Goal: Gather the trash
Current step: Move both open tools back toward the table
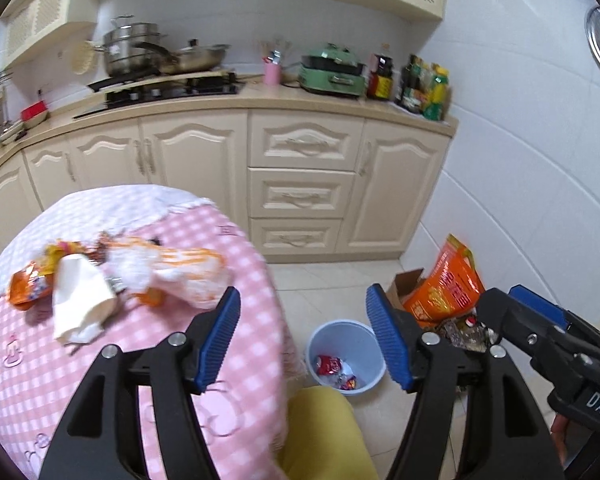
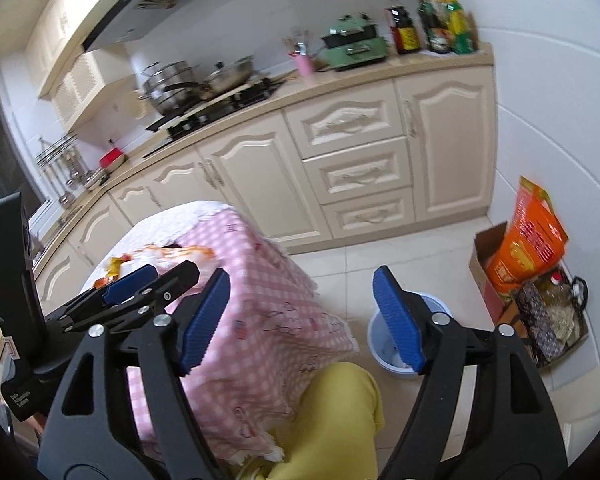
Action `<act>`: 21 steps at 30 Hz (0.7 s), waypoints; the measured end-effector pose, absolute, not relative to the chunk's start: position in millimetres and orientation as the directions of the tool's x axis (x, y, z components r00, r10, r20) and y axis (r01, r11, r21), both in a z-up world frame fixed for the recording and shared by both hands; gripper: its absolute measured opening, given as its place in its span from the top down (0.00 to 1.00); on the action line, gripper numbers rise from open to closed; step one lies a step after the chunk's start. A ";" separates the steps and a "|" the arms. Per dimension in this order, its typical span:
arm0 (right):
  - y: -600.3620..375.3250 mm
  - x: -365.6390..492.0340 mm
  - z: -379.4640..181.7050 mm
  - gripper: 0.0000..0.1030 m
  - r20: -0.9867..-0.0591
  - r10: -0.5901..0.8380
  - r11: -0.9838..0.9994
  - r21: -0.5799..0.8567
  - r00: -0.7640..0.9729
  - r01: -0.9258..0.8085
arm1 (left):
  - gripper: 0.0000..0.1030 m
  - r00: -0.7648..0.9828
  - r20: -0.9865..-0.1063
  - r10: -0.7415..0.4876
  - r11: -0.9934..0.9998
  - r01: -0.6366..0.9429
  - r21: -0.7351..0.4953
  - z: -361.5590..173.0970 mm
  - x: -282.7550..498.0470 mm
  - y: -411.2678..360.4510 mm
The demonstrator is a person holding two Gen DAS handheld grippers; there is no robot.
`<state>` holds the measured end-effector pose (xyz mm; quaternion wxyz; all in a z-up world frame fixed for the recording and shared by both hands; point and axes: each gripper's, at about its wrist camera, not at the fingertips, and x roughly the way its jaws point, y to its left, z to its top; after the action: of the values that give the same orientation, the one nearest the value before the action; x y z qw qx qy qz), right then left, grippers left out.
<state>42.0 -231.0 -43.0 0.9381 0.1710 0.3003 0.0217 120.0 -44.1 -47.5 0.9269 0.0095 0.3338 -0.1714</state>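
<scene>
A pile of trash lies on the pink checked table [image 1: 40, 380]: a white paper cup [image 1: 80, 300] on its side, an orange snack wrapper [image 1: 26, 286] and a white-and-orange plastic bag [image 1: 180, 270]. A light blue bin [image 1: 346, 354] stands on the floor right of the table, with red wrappers [image 1: 332, 366] in it. My left gripper [image 1: 302, 338] is open and empty, above the table's edge and the bin. My right gripper [image 2: 300, 318] is open and empty too, over the table corner [image 2: 300, 320] and the bin [image 2: 384, 340]. Each gripper shows in the other's view.
A person's yellow-clad knee [image 1: 320, 432] sits between table and bin. An orange bag [image 1: 446, 280] in a cardboard box [image 2: 488, 264] and other bags stand by the right wall. Cream kitchen cabinets [image 1: 300, 184] with stove and pots line the back.
</scene>
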 end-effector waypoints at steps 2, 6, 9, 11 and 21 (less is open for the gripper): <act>-218.9 46.8 -40.6 0.22 -0.555 0.162 0.943 0.330 0.816 0.038 | 0.36 0.730 -0.616 -0.295 0.949 0.299 -0.101 -44.9 119.8 -28.8; -192.2 59.7 -38.3 0.19 -0.561 0.201 0.946 0.325 0.803 -0.010 | 0.33 0.755 -0.607 -0.249 0.966 0.237 -0.102 -43.4 120.8 6.1; -170.8 72.5 -39.4 0.17 -0.572 0.227 0.950 0.309 0.788 -0.049 | 0.33 0.760 -0.614 -0.215 0.976 0.190 -0.107 -45.2 123.6 31.2; -157.2 81.4 -40.6 0.16 -0.582 0.245 0.951 0.301 0.775 -0.074 | 0.31 0.761 -0.619 -0.192 0.981 0.160 -0.108 -47.6 125.9 44.6; -104.0 123.9 -63.0 0.15 -0.646 0.306 0.947 0.280 0.699 -0.157 | 0.19 0.749 -0.659 -0.068 0.993 -0.011 -0.114 -66.6 145.4 109.9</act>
<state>123.9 -104.0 -63.0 0.9160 0.1020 0.3668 0.1263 145.4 109.9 -66.6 0.9334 -0.0555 0.3541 -0.0151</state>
